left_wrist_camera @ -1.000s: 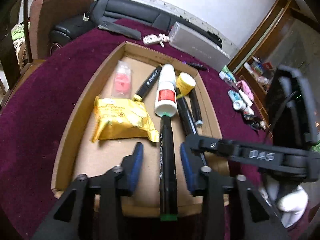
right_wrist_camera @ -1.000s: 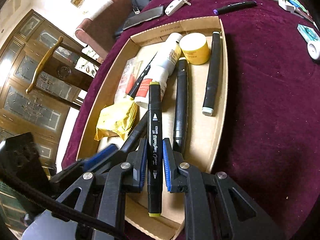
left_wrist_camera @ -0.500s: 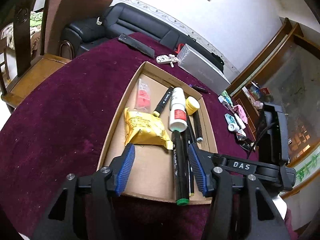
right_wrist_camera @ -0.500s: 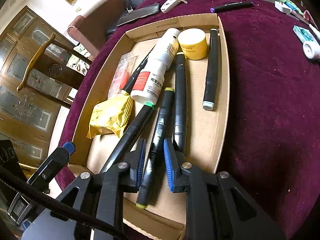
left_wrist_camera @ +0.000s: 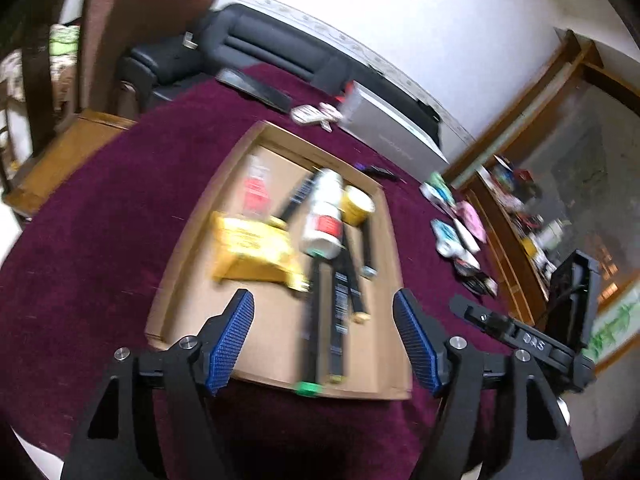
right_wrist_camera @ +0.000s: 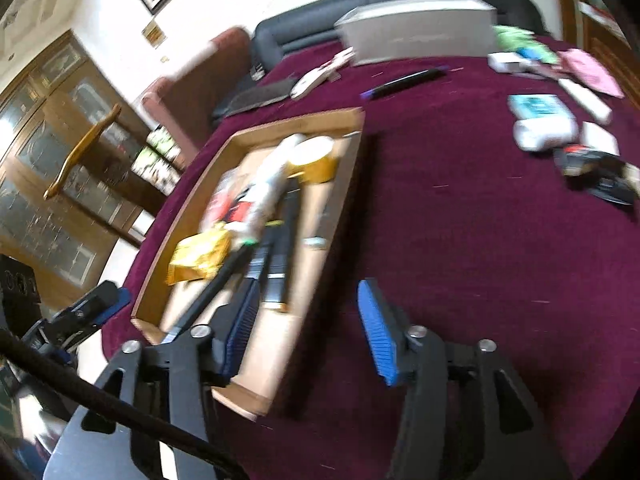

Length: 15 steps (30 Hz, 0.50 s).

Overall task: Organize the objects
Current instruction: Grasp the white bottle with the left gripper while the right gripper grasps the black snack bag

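Note:
A shallow cardboard tray (left_wrist_camera: 192, 240) (right_wrist_camera: 192, 208) lies on the dark red tablecloth. It holds several black markers (left_wrist_camera: 316, 320) (right_wrist_camera: 288, 232), a white bottle (left_wrist_camera: 324, 216) (right_wrist_camera: 268, 188), a yellow jar (left_wrist_camera: 357, 204) (right_wrist_camera: 314, 158), a yellow packet (left_wrist_camera: 252, 250) (right_wrist_camera: 200, 254) and a red-and-clear packet (left_wrist_camera: 256, 192). My left gripper (left_wrist_camera: 324, 344) is open and empty, above the tray's near edge. My right gripper (right_wrist_camera: 308, 328) is open and empty, above the tray's near right corner. Both views are blurred.
Loose on the cloth to the right lie a purple-tipped pen (right_wrist_camera: 404, 80), a teal box (right_wrist_camera: 536, 106), a white tube (right_wrist_camera: 544, 134), a pink packet (right_wrist_camera: 588, 70) and dark items (right_wrist_camera: 596, 172). A grey box (right_wrist_camera: 416, 28), keys (left_wrist_camera: 316, 112) and a black sofa (left_wrist_camera: 256, 48) lie beyond.
Both grippers have opened wide and pulled back and up from the tray. The green-capped and yellow-capped markers they held now lie in the tray. The right view has swung right.

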Motion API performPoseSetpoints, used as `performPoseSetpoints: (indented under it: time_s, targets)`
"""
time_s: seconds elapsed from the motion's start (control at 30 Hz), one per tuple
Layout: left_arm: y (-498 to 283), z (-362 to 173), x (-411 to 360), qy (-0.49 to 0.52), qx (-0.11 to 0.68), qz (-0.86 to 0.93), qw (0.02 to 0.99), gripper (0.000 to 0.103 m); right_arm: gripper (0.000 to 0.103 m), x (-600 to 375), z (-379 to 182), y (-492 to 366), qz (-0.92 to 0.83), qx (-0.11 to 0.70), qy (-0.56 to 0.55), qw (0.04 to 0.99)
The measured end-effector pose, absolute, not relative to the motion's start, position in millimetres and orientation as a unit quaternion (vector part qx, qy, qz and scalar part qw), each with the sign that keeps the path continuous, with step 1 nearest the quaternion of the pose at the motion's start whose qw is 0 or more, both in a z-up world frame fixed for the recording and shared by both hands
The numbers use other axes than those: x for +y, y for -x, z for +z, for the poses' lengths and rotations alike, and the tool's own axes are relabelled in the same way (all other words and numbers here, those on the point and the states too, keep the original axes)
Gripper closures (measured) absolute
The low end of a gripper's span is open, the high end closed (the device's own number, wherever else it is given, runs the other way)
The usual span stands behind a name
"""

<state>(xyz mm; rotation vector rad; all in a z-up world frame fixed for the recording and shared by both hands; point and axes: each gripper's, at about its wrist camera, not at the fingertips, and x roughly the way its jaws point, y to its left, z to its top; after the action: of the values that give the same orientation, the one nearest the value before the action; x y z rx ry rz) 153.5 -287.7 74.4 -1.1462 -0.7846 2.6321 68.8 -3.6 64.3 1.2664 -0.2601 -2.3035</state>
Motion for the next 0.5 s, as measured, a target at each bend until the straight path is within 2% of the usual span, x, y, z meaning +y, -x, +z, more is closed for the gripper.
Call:
performPoseSetpoints:
  time_s: [0.33, 0.5]
  targets:
    - [-124, 64, -144, 0.457, -0.147, 0.855, 0.197, 0.037, 0.052, 181, 66, -51, -0.881, -0.193, -0.424, 0.087]
    - [-109, 40, -79, 0.494, -0.077, 0.839, 0.215, 0.037, 0.051, 232, 82, -35, -0.883, -0.248, -0.393, 0.062]
